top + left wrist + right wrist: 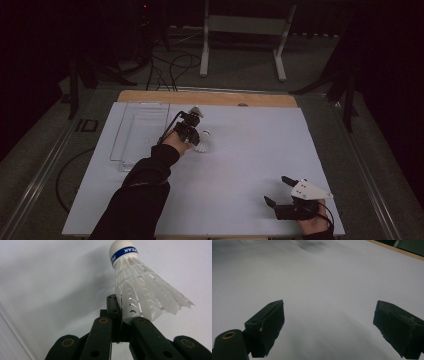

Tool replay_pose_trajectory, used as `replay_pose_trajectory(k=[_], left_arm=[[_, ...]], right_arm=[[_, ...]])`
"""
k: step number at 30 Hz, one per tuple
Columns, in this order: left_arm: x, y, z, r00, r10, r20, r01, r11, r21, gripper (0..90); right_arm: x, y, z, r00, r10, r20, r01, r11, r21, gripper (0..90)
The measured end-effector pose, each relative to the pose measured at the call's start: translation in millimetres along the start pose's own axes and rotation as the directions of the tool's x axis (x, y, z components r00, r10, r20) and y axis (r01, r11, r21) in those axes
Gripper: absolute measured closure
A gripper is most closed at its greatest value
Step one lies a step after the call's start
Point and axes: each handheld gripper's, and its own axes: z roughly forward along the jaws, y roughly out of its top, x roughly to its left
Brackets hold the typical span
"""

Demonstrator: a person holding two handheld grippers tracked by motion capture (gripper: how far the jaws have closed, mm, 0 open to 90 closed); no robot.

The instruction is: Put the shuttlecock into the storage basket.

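right tongs [278, 190] sit gaping, idle. our left tongs [119, 315] are clenched on the white plastic shuttlecock's [140, 292] skirt; dropping it into the clear plastic tray [131, 131] is probably what's left.

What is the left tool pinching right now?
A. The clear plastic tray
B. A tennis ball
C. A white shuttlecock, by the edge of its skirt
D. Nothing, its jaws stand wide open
C: in the left gripper view the left tool has its jaws closed on the skirt edge of the white shuttlecock, whose cork end points away.
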Motion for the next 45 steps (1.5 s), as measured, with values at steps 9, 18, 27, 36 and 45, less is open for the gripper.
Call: replay_pose_trajectory(k=[9, 18, 27, 36, 45], left_arm=[[-2.1, -1.6, -19.2, 0.9992, 0.039, 0.009, -0.039, 0.9992, -0.004, 90.0], [-3.0, -2.4, -35.3, 0.9976, 0.069, 0.009, -0.069, 0.9975, -0.013, 90.0], [-5.4, -1.2, -46.4, 0.9957, 0.092, 0.002, -0.092, 0.9957, -0.013, 90.0], [-8.0, -5.3, -56.3, 0.9938, 0.111, 0.011, -0.111, 0.9936, -0.024, 90.0], [-6.2, -13.1, -74.3, 0.9907, 0.135, 0.019, -0.134, 0.9902, -0.040, 90.0]], right_arm=[[-0.9, -0.8, 1.7, 0.9998, 0.017, -0.013, -0.017, 1.000, 0.004, 10.0], [-1.3, -1.3, 2.7, 0.9998, 0.019, -0.010, -0.019, 1.000, 0.009, 10.1], [-1.3, -1.5, 2.4, 0.9998, 0.018, -0.006, -0.018, 1.000, 0.009, 10.0], [-1.2, -1.5, 2.0, 0.9999, 0.013, -0.004, -0.013, 1.000, 0.010, 10.1], [-0.5, -1.0, 1.9, 0.9999, 0.010, 0.000, -0.010, 1.000, 0.013, 10.1]])
